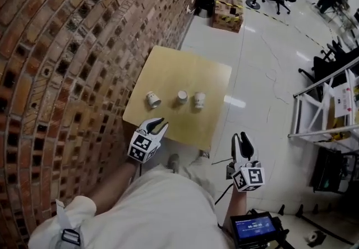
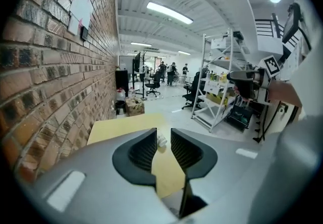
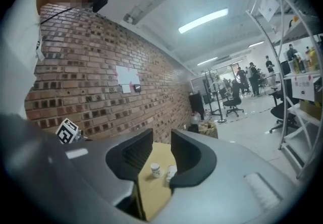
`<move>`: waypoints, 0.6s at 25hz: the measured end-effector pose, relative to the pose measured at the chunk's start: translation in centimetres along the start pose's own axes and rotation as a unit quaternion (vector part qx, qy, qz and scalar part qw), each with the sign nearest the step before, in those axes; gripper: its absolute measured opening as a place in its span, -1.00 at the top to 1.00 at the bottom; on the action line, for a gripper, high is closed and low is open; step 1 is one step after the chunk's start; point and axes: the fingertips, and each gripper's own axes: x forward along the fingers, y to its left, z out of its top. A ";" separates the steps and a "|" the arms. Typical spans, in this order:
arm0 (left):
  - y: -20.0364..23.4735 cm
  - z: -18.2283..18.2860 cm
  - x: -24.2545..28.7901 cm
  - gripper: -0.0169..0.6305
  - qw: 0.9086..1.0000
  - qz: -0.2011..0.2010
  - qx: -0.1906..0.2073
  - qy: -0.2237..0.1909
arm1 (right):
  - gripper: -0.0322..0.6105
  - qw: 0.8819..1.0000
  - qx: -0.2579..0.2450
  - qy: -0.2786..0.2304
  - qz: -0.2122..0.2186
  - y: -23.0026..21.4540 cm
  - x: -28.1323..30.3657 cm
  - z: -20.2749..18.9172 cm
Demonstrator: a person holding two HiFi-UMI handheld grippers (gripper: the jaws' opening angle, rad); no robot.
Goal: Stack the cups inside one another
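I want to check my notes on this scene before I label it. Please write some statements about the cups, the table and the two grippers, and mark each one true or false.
1. Three cups are on the table. True.
2. The cups are already stacked inside one another. False: they are apart from each other, in a row.
3. The left gripper holds a cup. False: its jaws are apart with nothing between them, and the cups are further away on the table.
4. The table stands next to the brick wall. True.
5. The right gripper holds nothing, and its jaws are apart. True.
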 end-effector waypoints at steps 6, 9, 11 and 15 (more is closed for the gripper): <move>0.3 2.6 4.1 0.56 0.999 0.037 -0.016 0.024 | 0.56 0.997 -0.027 0.053 0.058 -4.0 5.7 0.1; 0.7 4.2 5.3 0.55 0.998 0.058 -0.025 0.020 | 0.56 0.991 -0.069 0.065 0.097 -4.5 8.9 1.0; 0.6 4.5 6.0 0.53 0.997 0.062 -0.033 0.026 | 0.56 0.986 -0.094 0.076 0.115 -4.7 10.3 1.0; 0.9 4.0 7.3 0.48 0.995 0.077 -0.038 0.050 | 0.56 0.979 -0.107 0.089 0.150 -5.3 12.6 0.6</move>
